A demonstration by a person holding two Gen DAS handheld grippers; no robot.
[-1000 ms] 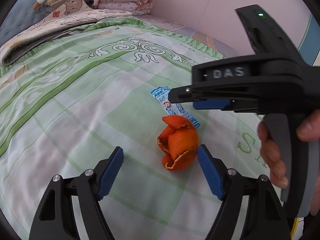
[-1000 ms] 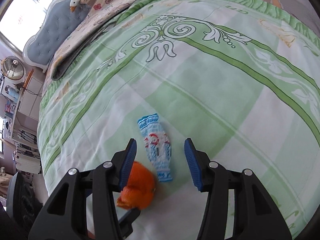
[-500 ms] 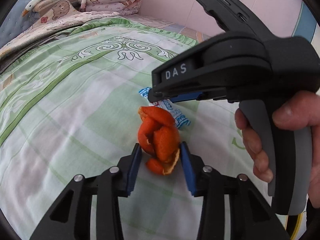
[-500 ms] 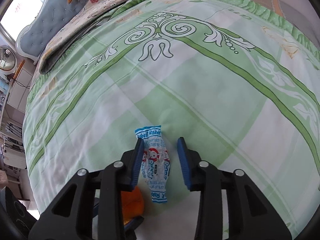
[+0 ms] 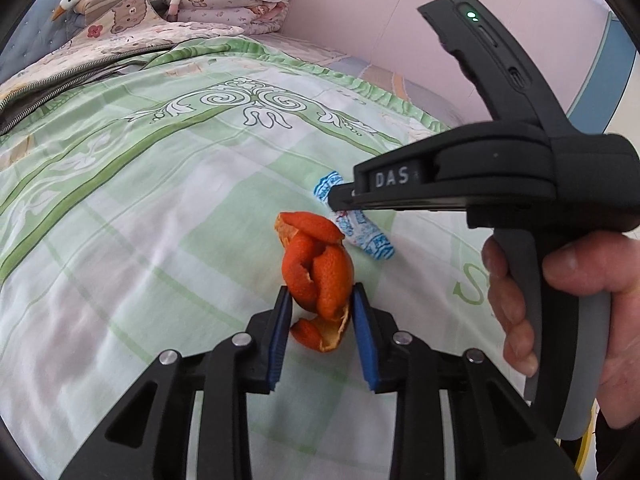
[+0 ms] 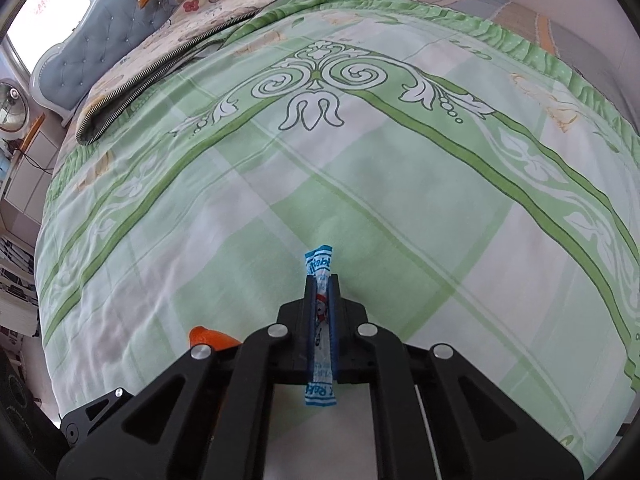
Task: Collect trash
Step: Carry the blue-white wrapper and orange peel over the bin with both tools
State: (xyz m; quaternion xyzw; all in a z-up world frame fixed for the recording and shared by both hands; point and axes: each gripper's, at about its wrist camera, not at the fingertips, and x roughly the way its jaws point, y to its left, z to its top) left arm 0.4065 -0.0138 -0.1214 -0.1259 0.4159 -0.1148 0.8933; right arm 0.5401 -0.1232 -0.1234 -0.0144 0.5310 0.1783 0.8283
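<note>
Both pieces of trash are being gripped at once on the bed (image 6: 400,184), which is carrying a green-and-white patterned cover. The left gripper (image 5: 320,304) is clenching around the orange peel (image 5: 318,276), its blue pads pressing the curled rind from both sides while the lower flap of peel is hanging just above or on the cover; which one, the pictures are not showing. The right gripper (image 6: 321,292) is pinching the candy wrapper (image 6: 320,344), a blue-and-white strip that is sticking out past the fingertips toward 12 o'clock and trailing back toward 6 o'clock. From the left wrist view the wrapper is lying at about 1 o'clock from the peel, just beside it. By my judgement the picking-up part is nearly finished, since no other litter is showing on the cover. What is remaining is lifting both items clear and carrying them to a bin, which is appearing in neither view.
</note>
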